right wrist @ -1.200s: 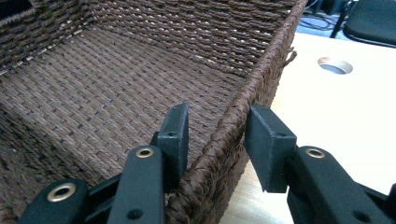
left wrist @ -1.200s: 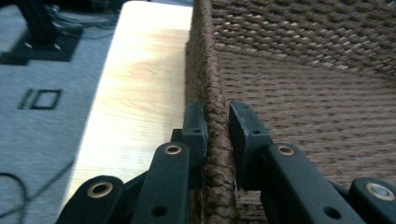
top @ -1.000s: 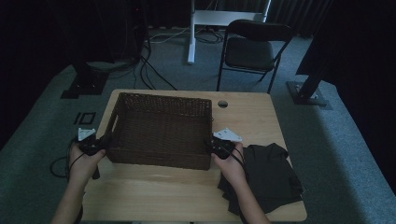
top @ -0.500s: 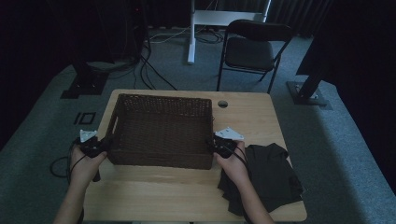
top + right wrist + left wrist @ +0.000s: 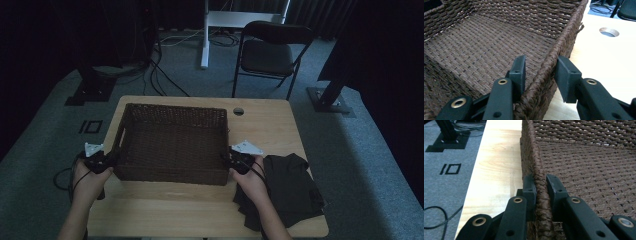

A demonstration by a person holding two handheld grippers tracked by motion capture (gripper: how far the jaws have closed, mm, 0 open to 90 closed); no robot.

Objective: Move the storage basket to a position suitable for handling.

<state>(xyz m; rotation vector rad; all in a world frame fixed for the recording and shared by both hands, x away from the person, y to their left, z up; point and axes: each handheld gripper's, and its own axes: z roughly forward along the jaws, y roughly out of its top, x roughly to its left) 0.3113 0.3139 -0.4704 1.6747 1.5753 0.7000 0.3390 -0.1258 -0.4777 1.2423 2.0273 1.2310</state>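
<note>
The left gripper (image 5: 102, 162) at 8 o'clock is clamped on the basket's (image 5: 172, 172) left wall, one jaw inside and one outside. At 4 o'clock the right gripper (image 5: 235, 161) straddles the right wall, pinching its rim between both jaws. The basket sits mid-table (image 5: 165, 210), empty. A dark cloth (image 5: 292, 187) lies just right of the right hand (image 5: 248, 180). At 1 o'clock the tabletop has a round hole (image 5: 238, 111); a chair (image 5: 270, 55) stands beyond. A floor mark (image 5: 450, 168) at 10 o'clock reads like "10".
</note>
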